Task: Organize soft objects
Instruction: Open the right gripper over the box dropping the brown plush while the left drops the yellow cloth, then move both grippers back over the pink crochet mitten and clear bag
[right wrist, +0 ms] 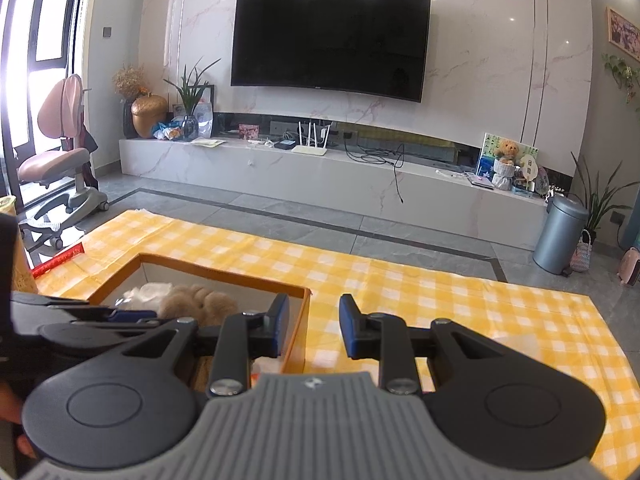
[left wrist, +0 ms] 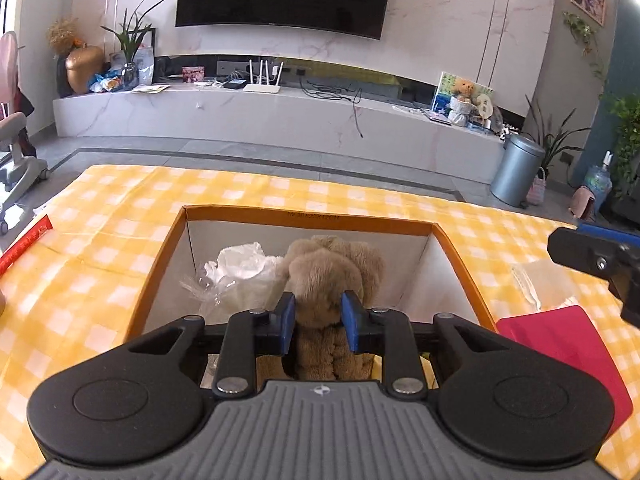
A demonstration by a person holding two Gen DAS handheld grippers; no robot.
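Fuzzy tan plush toy [left wrist: 328, 280] pinched by left gripper [left wrist: 319, 322], orange-rimmed box [left wrist: 308, 216]

Tablecloth [left wrist: 120, 240] yellow-white check, box [left wrist: 304, 216] orange rim with white inside, plush toy [left wrist: 332, 276] tan-brown, gripper pads [left wrist: 287, 320] blue on black, folder [left wrist: 568, 344] red, bin [right wrist: 560, 240] grey-blue.

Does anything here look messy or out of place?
Only slightly: the yellow checked tablecloth lies creased, and a crumpled clear plastic bag sits in the orange-rimmed cardboard box beside the brown plush toy. Nothing looks spilled or damaged.
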